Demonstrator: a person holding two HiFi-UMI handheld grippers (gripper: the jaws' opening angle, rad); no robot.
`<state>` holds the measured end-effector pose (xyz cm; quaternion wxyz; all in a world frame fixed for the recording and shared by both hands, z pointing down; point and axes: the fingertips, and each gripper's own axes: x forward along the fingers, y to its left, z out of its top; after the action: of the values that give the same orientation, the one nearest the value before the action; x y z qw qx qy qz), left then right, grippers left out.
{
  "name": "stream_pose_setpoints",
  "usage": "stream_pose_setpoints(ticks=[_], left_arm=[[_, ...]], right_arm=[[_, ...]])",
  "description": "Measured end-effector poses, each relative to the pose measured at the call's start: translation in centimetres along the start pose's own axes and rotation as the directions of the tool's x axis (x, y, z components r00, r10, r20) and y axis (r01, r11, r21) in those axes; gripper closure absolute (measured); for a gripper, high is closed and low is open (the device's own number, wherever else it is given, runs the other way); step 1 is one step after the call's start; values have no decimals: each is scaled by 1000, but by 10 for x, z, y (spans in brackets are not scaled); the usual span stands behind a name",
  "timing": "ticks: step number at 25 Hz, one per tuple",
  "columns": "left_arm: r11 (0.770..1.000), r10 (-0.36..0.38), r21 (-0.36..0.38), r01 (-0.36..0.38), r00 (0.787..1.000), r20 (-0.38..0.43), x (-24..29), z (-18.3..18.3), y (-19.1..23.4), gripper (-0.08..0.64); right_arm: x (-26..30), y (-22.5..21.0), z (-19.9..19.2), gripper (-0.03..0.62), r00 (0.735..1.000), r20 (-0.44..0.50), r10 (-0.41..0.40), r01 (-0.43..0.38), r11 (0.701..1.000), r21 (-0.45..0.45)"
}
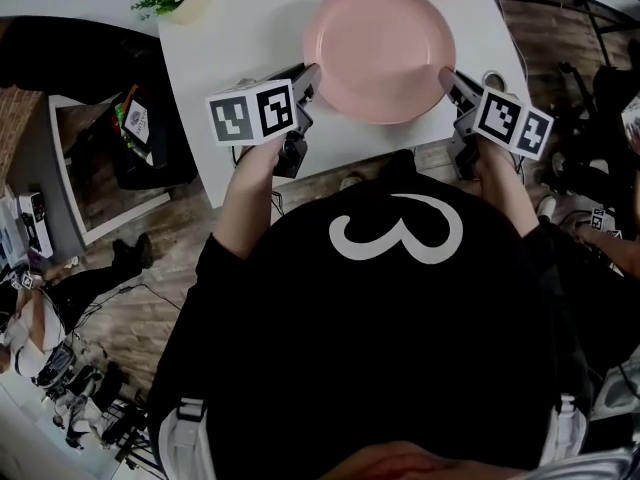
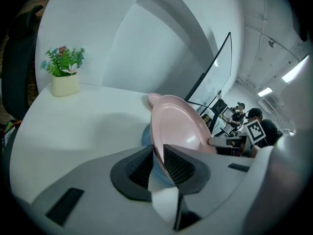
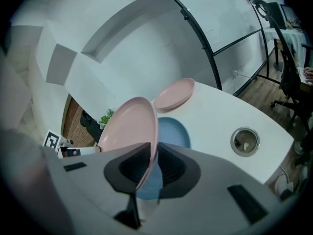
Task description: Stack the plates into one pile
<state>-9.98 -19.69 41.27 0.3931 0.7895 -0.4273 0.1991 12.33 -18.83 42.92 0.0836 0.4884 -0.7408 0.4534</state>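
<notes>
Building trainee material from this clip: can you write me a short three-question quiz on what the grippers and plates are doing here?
1. True or false: the left gripper and right gripper both have their jaws shut on the rim of one pink plate.
2. What lies on the table below the held plate? A) a blue plate B) a bowl C) a cup
3. How many pink plates are in view?
Key: 1 true. 2 A. 3 two: the held one and a second pink plate farther back.

The white table [image 3: 215,114] bears a blue plate [image 3: 174,131], a far pink plate [image 3: 173,94] and a potted plant [image 2: 63,75].
</notes>
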Motion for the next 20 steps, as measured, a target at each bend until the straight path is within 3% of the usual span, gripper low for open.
stream_pose_setpoints(ticks=[20], left_arm=[[1000,20,-11,-22,993,-115,48,-25,8,492]], right_arm=[[19,-41,-10,529,997,-62,-42,43,999,21]])
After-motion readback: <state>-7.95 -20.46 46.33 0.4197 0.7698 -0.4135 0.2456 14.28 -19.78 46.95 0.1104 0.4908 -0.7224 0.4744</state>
